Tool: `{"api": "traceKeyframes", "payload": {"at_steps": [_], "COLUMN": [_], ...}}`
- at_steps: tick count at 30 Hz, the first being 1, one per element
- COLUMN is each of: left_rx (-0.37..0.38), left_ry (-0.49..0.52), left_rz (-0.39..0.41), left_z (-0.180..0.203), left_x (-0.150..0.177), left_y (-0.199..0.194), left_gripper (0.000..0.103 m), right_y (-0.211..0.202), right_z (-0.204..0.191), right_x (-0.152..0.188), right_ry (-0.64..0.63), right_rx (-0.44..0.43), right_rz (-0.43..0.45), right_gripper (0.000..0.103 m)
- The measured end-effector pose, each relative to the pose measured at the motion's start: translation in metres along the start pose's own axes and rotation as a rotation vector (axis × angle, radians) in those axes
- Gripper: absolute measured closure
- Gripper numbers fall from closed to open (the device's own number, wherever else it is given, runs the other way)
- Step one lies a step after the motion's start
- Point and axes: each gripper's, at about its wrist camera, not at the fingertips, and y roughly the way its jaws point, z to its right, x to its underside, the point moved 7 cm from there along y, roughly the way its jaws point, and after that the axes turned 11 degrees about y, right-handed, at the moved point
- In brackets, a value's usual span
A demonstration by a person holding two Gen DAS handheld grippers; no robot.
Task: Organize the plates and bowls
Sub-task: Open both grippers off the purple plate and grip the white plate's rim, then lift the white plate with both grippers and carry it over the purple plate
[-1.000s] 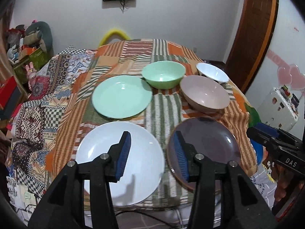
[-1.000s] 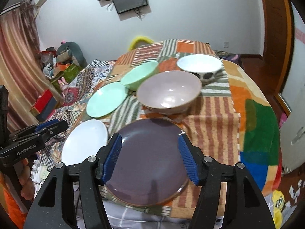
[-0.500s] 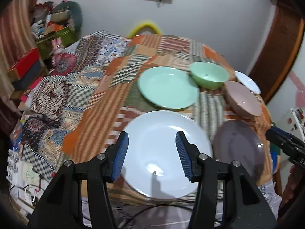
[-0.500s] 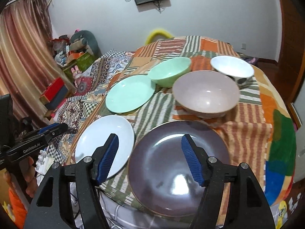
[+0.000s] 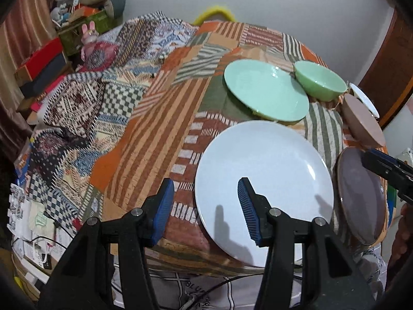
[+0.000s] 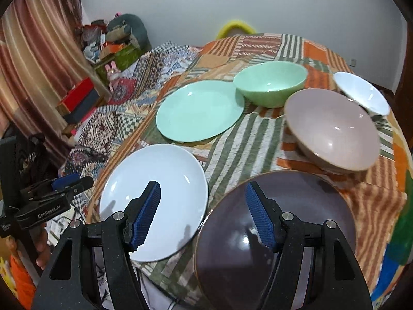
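Observation:
On the patchwork-covered table lie a white plate (image 5: pixel 265 180) (image 6: pixel 160 206), a dark purple plate (image 5: pixel 361 196) (image 6: pixel 284 232) and a green plate (image 5: pixel 265 93) (image 6: pixel 201 111). Behind them stand a green bowl (image 5: pixel 320 80) (image 6: pixel 271 82), a mauve bowl (image 5: pixel 361 121) (image 6: pixel 333 131) and a white bowl (image 6: pixel 361 93). My left gripper (image 5: pixel 204 206) is open, straddling the white plate's left rim from above. My right gripper (image 6: pixel 202 211) is open above the gap between the white and purple plates. Both are empty.
The table's near edge (image 5: pixel 206 266) is just below the plates, with cables under it. A quilt-covered surface (image 5: pixel 85 108) lies to the left. Boxes and toys (image 6: pixel 80 100) are stacked by the curtain (image 6: pixel 33 51) at far left.
My left gripper has swung left, from above the white plate's middle to its left rim. My right gripper has shifted left, from over the purple plate to the gap between both plates.

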Motion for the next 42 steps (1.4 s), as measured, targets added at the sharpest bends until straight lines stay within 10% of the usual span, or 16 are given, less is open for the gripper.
{"api": "traceKeyframes", "payload": {"at_steps": [10,26,42], "left_rx": [0.063,0.127,0.133], "left_ry": [-0.029,-0.054,-0.065], "left_rz": [-0.04,-0.08,-0.107], "left_z": [-0.007,-0.008,0.0], "left_x": [0.012,0.023,0.024], "left_y": [0.029,0.045,0.046], "left_gripper": [0.058,0.079,0.079], "right_y": [0.042,0.076,0.08], "right_z": [-0.004,-0.004,-0.005], "right_x": [0.0,0.01,0.009], "right_ry": [-0.04,-0.071,-0.07], "right_rx": [0.025,0.052,0.053], "right_rz": [-0.09,-0.204,-0.231], "right_gripper": [0.039,0.077,0.078]}}
